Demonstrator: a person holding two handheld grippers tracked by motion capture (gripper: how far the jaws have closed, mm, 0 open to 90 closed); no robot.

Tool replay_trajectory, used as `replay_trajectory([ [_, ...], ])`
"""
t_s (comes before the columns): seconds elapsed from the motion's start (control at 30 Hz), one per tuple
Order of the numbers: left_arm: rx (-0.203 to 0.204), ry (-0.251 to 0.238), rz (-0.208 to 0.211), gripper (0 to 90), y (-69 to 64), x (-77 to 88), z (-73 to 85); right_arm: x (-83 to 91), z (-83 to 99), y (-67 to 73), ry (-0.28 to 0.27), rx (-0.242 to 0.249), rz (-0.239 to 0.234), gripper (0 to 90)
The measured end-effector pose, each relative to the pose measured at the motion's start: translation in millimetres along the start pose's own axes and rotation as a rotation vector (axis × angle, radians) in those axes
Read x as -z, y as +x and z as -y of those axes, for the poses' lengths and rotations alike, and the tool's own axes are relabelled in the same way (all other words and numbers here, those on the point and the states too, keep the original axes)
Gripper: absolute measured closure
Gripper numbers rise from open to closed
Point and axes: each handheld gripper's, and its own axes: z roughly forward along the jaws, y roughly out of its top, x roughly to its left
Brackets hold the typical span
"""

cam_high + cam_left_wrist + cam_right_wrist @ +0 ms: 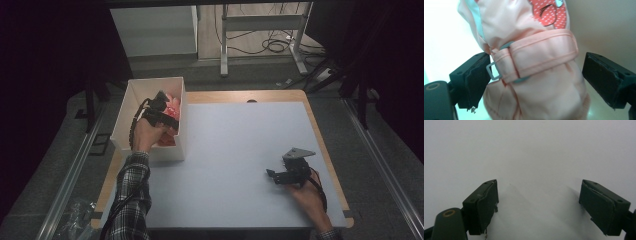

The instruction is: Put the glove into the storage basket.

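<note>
Mitten (534,65): a pink padded child's mitten with a red dotted patch; in the high view I see it inside the white box (120,120) at the table's ten o'clock.
Strap (541,53): a stitched pink band across the wrist, ending at a grey buckle (491,71) at nine o'clock of the left gripper view.
Handling: I judge it light, soft and compressible, with a smooth shell that may slip; not fragile. It will sag and fold rather than keep its shape.
Hold point: I would take the wrist at the strap, where doubled fabric gives the pads something firm, and avoid the buckle.
Left gripper (534,77): my jaws stand apart with the mitten between them; the left pad sits just beside the buckle, the right pad is clear of the cloth, so nothing is clamped.
Right gripper (272,176): at the table's four o'clock, well apart from the box, jaws spread wide with nothing between them.
Table (240,145): pale sheet on a wooden top.
</note>
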Motion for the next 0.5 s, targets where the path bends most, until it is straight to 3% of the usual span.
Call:
replay_trajectory([
  [0.5,-0.051,-0.097,-0.025,9.8,3.6,26.4,17.1,0.0,0.0,0.0,0.000,0.000,0.000,16.0],
])
